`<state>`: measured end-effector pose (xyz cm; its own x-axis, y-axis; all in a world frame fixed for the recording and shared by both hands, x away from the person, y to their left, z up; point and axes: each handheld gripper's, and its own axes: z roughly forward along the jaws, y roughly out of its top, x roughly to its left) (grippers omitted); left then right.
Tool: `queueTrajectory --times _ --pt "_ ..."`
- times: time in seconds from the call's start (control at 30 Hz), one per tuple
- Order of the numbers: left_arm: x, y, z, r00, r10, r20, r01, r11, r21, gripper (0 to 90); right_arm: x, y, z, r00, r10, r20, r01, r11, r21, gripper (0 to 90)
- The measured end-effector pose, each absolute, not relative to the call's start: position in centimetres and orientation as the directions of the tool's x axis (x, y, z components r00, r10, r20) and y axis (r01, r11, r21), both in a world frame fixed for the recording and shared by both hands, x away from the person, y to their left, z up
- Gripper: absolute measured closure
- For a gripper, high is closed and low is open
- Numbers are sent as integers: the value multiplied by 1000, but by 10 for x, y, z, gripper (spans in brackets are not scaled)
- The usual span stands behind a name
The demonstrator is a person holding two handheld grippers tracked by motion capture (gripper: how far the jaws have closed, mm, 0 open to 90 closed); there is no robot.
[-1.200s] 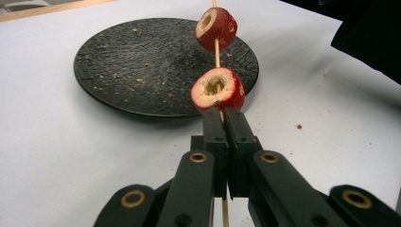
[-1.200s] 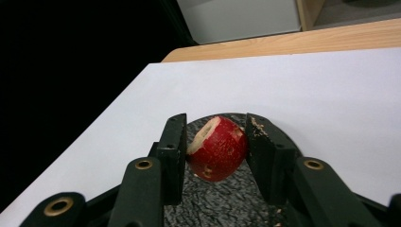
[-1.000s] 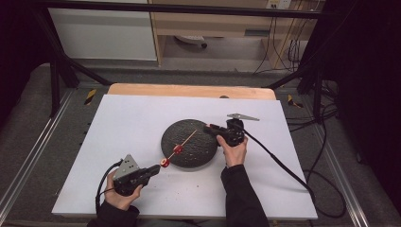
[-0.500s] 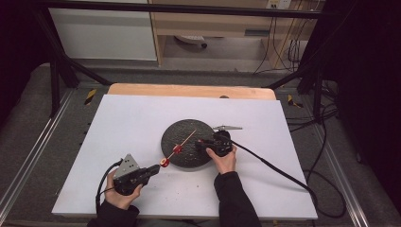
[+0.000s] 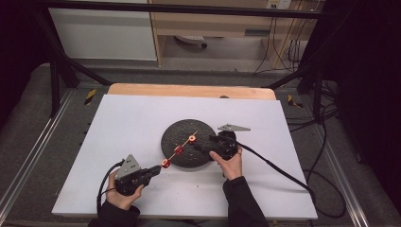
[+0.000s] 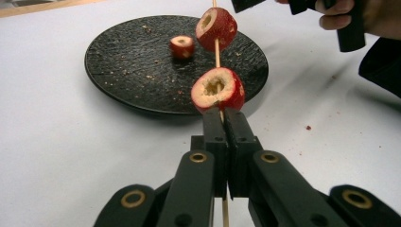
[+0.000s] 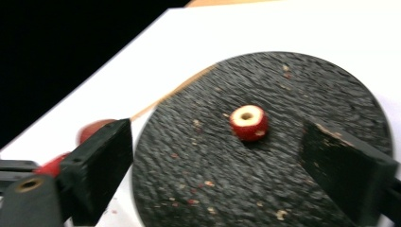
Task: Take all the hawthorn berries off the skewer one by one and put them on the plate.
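Observation:
A black round plate (image 5: 176,135) lies mid-table. My left gripper (image 5: 156,170) (image 6: 223,116) is shut on a thin wooden skewer (image 6: 217,49) that slants up over the plate. Two red cored fruit pieces are threaded on it, one right at the jaws (image 6: 218,88) and one higher (image 6: 216,23). A third piece (image 6: 182,46) (image 7: 248,122) lies loose on the plate. My right gripper (image 5: 198,145) (image 7: 217,137) is open at the plate's right side, its jaws either side of the loose piece and short of it. The view there is blurred.
The white table sheet (image 5: 118,123) has free room all around the plate. Small crumbs dot the plate (image 7: 208,184) and the sheet near the person's right sleeve (image 6: 308,127). A wooden edge (image 5: 189,90) runs along the table's far side.
My right gripper has come left and nearer over the plate's right edge, toward the loose piece. The left gripper and skewer have stayed put.

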<state>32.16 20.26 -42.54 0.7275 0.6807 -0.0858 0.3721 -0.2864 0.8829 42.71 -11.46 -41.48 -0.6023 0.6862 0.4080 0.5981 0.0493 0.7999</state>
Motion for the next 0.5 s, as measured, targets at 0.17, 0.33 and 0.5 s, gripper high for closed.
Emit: queueTrajectory --times 0.17,0.33,0.5 --pt "321 201 -426 729 679 -85 370 -286 884 883 419 -113 -412 -616 670 416 594 47 803 62" --pt "321 200 -425 731 677 -84 368 -289 884 883 410 -107 -413 -630 662 406 590 68 805 36" --pt "320 197 -425 736 673 -82 365 -291 885 883 405 -99 -415 -647 645 407 586 79 806 41"
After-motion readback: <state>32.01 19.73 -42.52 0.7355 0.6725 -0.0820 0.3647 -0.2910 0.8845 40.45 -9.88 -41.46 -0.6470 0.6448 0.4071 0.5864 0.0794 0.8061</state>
